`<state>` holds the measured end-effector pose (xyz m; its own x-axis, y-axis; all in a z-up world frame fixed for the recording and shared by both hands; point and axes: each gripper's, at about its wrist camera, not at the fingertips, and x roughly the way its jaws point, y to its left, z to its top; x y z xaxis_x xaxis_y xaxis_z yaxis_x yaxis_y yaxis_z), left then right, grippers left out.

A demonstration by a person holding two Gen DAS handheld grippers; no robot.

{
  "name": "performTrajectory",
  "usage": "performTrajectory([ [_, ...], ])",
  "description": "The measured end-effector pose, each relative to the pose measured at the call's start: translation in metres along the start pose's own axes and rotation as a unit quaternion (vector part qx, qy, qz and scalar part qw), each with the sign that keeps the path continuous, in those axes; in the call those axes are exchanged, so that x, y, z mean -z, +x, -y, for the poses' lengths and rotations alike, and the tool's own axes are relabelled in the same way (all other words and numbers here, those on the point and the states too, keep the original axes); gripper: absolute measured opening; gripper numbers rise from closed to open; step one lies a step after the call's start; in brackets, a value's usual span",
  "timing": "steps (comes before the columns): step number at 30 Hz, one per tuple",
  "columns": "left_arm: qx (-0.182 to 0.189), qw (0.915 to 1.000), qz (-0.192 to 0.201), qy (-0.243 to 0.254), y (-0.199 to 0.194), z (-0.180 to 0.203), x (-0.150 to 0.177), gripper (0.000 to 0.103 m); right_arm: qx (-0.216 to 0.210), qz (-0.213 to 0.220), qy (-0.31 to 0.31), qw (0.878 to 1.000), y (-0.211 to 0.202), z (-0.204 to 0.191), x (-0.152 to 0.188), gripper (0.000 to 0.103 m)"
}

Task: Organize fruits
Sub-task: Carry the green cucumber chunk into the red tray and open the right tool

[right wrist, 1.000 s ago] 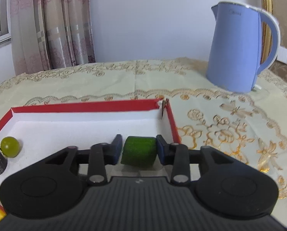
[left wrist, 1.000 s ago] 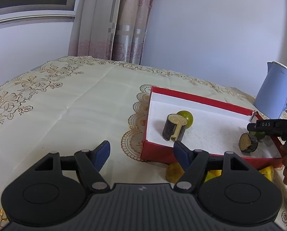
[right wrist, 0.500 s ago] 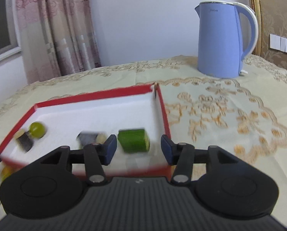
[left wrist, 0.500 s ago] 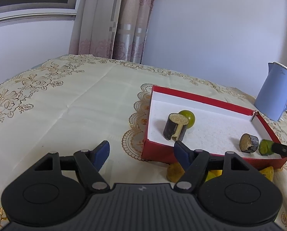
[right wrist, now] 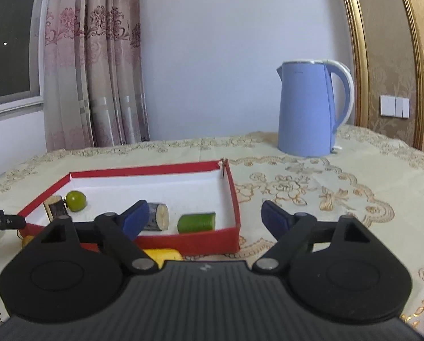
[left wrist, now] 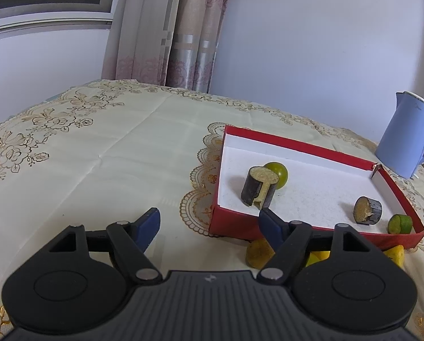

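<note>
A red box [left wrist: 297,145] with a white floor holds a round green fruit [left wrist: 277,170], a tall dark cut piece [left wrist: 257,189], a short dark piece [left wrist: 366,210] and a green cut piece [left wrist: 399,224]. The box [right wrist: 209,241] also shows in the right wrist view with the green piece [right wrist: 196,222] and the short dark piece [right wrist: 157,216] near its front wall. Yellow pieces [left wrist: 258,253] lie on the cloth before the box. My left gripper [left wrist: 209,226] is open and empty, left of the box. My right gripper [right wrist: 204,217] is open and empty, in front of the box's right corner.
A blue kettle [right wrist: 311,108] stands behind and to the right of the box; it also shows in the left wrist view [left wrist: 405,139]. A cream tablecloth with gold patterns [left wrist: 98,153] covers the table. Curtains and a wall are behind.
My right gripper has let go of the green piece, opened wide and drawn back out of the box. The green piece now lies in the box. The left gripper has hardly moved.
</note>
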<state>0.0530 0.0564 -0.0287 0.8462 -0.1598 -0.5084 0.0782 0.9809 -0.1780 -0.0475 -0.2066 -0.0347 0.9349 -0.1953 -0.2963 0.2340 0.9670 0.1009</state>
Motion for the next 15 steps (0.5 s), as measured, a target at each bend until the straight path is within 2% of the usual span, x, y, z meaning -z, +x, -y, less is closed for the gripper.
performTrajectory([
  [3,0.008,0.9999,-0.001,0.013,-0.002,0.004,0.000,0.076,-0.012,0.003,0.012,1.000,-0.002,0.004,0.001,0.083],
  [6,-0.008,0.9993,-0.010,0.035,-0.002,0.009,0.000,0.076,-0.016,-0.002,0.014,1.000,-0.001,0.005,0.002,0.078],
  [8,0.001,0.9990,-0.019,0.041,-0.001,0.009,-0.002,0.076,-0.017,0.002,0.015,1.000,-0.002,0.005,0.002,0.078],
  [11,-0.010,0.9983,-0.039,0.043,0.006,0.008,-0.004,0.076,-0.019,0.003,0.014,1.000,-0.002,0.004,0.003,0.078],
  [15,-0.014,0.9983,-0.047,0.032,0.008,0.005,-0.007,0.077,-0.020,0.007,0.010,1.000,-0.004,0.003,0.003,0.078],
])
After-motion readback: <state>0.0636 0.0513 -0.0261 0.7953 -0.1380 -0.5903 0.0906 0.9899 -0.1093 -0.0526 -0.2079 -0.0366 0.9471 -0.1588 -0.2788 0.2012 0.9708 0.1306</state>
